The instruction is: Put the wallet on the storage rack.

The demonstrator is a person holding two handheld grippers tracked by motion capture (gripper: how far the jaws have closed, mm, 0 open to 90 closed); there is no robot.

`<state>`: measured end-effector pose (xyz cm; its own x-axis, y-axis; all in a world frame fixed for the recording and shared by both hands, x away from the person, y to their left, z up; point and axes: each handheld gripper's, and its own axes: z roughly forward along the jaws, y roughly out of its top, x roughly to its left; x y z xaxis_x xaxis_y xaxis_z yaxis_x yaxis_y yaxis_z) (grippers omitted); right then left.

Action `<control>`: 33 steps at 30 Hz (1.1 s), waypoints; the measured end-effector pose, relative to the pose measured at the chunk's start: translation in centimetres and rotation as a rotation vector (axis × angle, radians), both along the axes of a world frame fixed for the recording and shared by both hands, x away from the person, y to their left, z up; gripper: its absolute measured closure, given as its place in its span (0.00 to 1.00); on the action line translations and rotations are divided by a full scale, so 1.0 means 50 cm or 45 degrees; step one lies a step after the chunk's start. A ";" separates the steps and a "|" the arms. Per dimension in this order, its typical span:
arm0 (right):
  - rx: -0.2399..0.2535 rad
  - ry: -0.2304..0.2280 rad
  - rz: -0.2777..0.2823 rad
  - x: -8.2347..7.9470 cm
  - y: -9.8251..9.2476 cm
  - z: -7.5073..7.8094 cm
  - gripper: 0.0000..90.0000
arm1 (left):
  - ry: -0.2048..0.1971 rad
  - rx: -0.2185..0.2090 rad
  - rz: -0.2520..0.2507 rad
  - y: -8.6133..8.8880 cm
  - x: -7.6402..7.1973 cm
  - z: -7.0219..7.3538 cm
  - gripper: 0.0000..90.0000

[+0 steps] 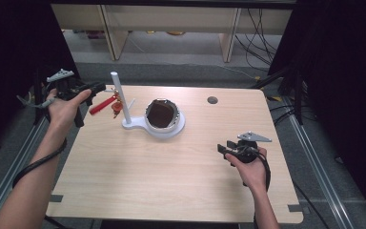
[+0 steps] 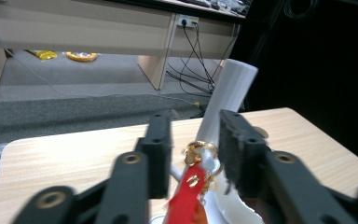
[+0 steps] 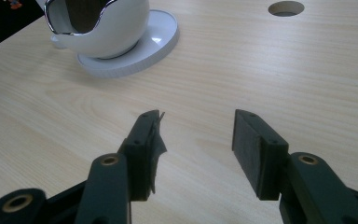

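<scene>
A white stand (image 1: pixel 125 125) with an upright post (image 1: pixel 116 93) and a round base sits at the table's back middle. A red key tag (image 1: pixel 101 105) on a gold ring (image 2: pixel 200 153) hangs from a short peg on the post. My left gripper (image 1: pixel 98 89) is level with it at the table's left edge. In the left gripper view (image 2: pixel 194 122) the red tag (image 2: pixel 188 196) lies between the jaws, and the pads (image 2: pixel 235 144) stand clear of it, open. My right gripper (image 1: pixel 222 150) hovers low over the table's right side, open and empty (image 3: pixel 196 137).
A white egg-shaped cup (image 1: pixel 162 114) with a chrome rim and dark inside rests on the stand's round dish (image 3: pixel 161 35). A cable hole (image 1: pixel 212 100) is in the tabletop at the back right. Desk legs and cables stand on the floor beyond the table.
</scene>
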<state>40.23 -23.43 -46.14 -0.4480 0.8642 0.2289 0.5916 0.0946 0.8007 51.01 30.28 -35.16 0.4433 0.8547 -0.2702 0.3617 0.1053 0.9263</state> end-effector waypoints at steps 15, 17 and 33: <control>-0.005 -0.038 0.016 0.004 -0.005 -0.002 0.59 | -0.093 0.098 0.041 0.008 -0.030 0.001 0.61; 0.001 -0.037 0.017 0.004 -0.005 -0.001 0.59 | -0.106 0.116 0.046 0.009 -0.037 0.001 0.59; -0.010 -0.039 0.013 0.004 -0.006 -0.002 0.58 | -0.156 0.182 0.076 0.024 -0.112 -0.052 0.40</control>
